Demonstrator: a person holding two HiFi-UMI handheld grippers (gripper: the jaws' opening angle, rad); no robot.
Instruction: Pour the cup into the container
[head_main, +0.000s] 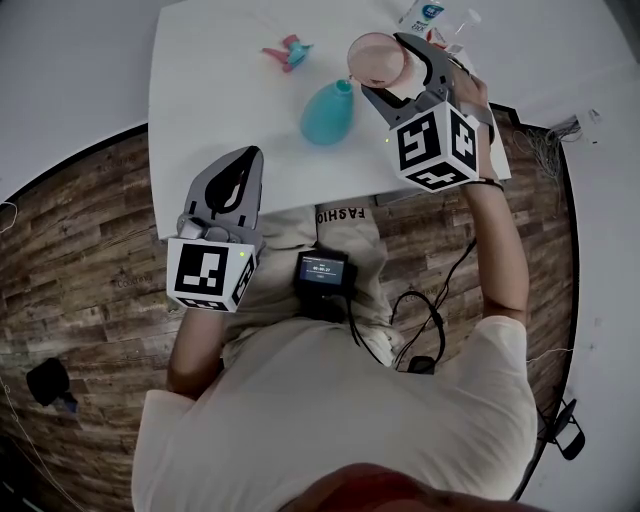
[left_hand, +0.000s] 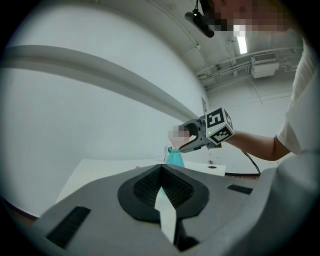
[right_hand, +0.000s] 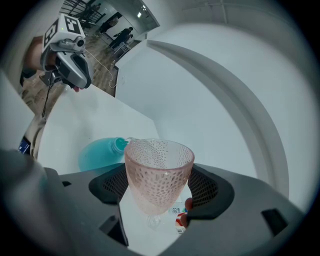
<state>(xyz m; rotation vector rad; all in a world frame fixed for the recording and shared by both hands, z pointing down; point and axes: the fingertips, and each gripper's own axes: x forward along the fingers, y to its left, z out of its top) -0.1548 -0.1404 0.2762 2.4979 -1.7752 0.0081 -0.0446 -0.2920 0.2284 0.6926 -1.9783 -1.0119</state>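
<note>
Fingers of my right gripper (head_main: 398, 78) pinch the pink dimpled stemmed glass cup (right_hand: 159, 170) by its bowl just above the teal bulbous container (head_main: 328, 112) on the white counter (head_main: 220, 80), fingers of my left gripper (left_hand: 161, 175) closed empty; the cup looks light, stiff, slick and fragile, so a bowl grip suits.

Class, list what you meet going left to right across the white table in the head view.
small pink-and-blue object, teal container, pink cup held in the right claw, labelled bottle
</note>
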